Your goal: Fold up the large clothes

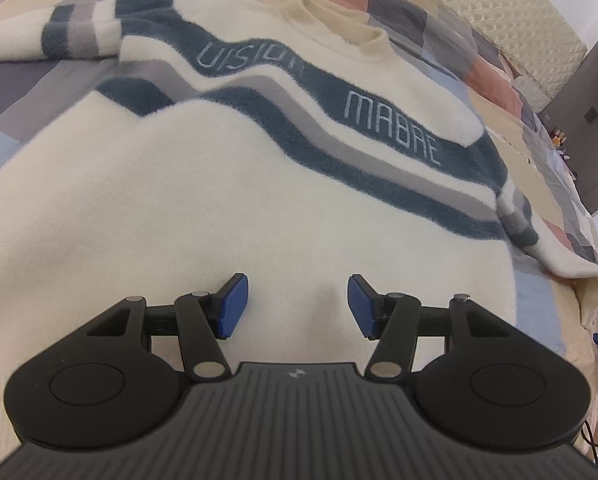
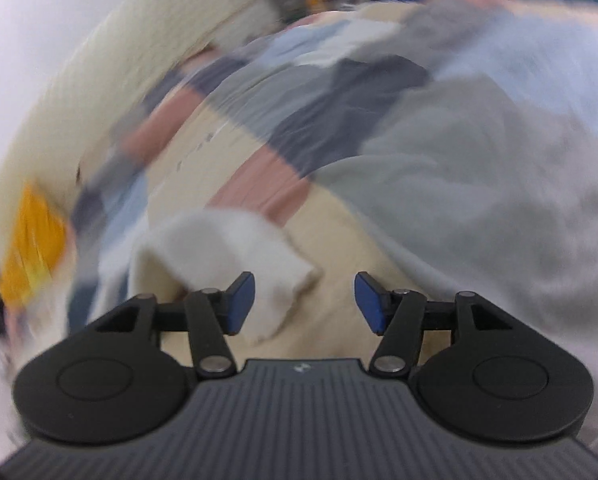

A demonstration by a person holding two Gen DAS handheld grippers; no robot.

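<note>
Sweater (image 1: 227,184) in cream with blue and grey stripes lies flat on the patchwork quilt (image 1: 415,12), stretching ahead of the left gripper (image 1: 298,306), whose fingers stand half open and hold nothing. Right gripper (image 2: 305,302) is also half open and empty, and a white sleeve end (image 2: 235,248), blurred, lies just beside its left finger (image 2: 241,300).

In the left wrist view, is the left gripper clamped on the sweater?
No. The left gripper stands open over the cream sweater, with flat knit showing in the gap and nothing pinched.
</note>
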